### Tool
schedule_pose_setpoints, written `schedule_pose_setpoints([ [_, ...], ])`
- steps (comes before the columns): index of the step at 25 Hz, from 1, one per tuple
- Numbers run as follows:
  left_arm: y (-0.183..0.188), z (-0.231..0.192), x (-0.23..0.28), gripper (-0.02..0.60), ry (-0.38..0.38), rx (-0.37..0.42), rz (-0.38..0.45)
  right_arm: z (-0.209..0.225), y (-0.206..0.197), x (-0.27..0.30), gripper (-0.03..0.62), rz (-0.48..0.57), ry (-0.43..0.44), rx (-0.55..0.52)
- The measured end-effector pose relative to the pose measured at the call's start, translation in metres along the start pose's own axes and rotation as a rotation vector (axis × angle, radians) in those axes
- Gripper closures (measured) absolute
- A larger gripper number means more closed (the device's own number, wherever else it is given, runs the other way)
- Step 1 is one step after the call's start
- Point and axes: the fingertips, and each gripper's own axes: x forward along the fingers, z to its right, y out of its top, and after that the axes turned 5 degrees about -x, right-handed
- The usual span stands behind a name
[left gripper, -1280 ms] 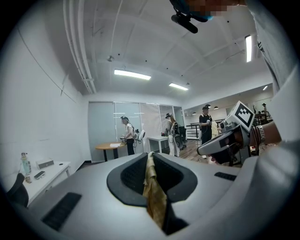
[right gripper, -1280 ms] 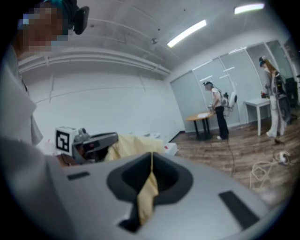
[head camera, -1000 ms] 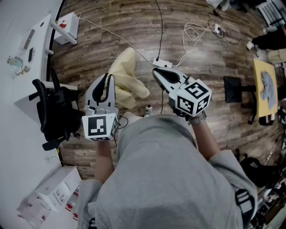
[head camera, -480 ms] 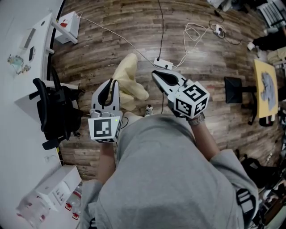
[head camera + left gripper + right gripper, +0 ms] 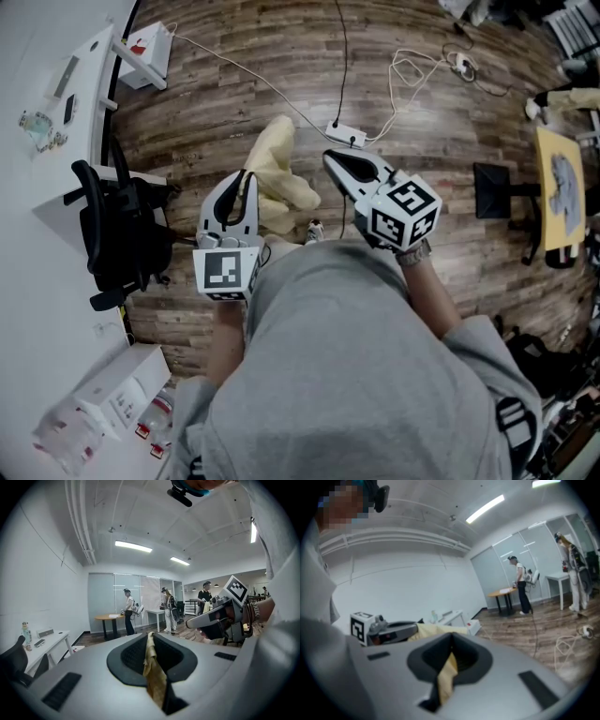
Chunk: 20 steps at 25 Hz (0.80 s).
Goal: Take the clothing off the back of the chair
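Observation:
A pale yellow garment (image 5: 277,174) hangs bunched above the wood floor, clear of the black office chair (image 5: 117,234) at the left. My left gripper (image 5: 243,180) is shut on the garment's left edge, and a strip of the yellow cloth (image 5: 153,666) runs pinched between its jaws. My right gripper (image 5: 329,157) is shut on another part of the garment, with a yellow fold (image 5: 447,671) caught in its jaws. In the right gripper view the cloth (image 5: 437,631) stretches across to the left gripper (image 5: 392,633). The chair's back is bare.
A white desk (image 5: 52,122) stands behind the chair at the left. A power strip (image 5: 345,137) and cables lie on the floor ahead. White boxes (image 5: 122,398) sit at the lower left, and a yellow board (image 5: 561,187) and a black stand (image 5: 497,192) at the right. People stand far off.
My left gripper has shifted a little right and down with the garment, farther from the chair. The right gripper has stayed in place.

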Motion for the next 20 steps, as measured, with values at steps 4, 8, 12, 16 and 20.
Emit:
schedule_pose_setpoints([
  [4,-0.001,0.001,-0.002,0.518,0.006,-0.003,-0.004,0.0,-0.002,-0.001,0.56,-0.004,0.005,0.003],
  [8,-0.001,-0.003,-0.005,0.518,0.021,-0.009,-0.002,0.0,-0.002,-0.001,0.56,-0.004,0.008,0.004],
  [12,-0.002,-0.007,-0.008,0.518,0.034,-0.018,-0.006,0.0,-0.001,0.0,0.56,0.002,0.01,0.004],
  [16,-0.003,-0.008,-0.011,0.518,0.036,-0.02,-0.006,-0.001,-0.003,0.0,0.56,0.002,0.012,0.006],
  [20,-0.002,-0.007,-0.01,0.518,0.031,-0.016,-0.006,-0.002,-0.006,-0.001,0.56,-0.008,0.007,0.012],
])
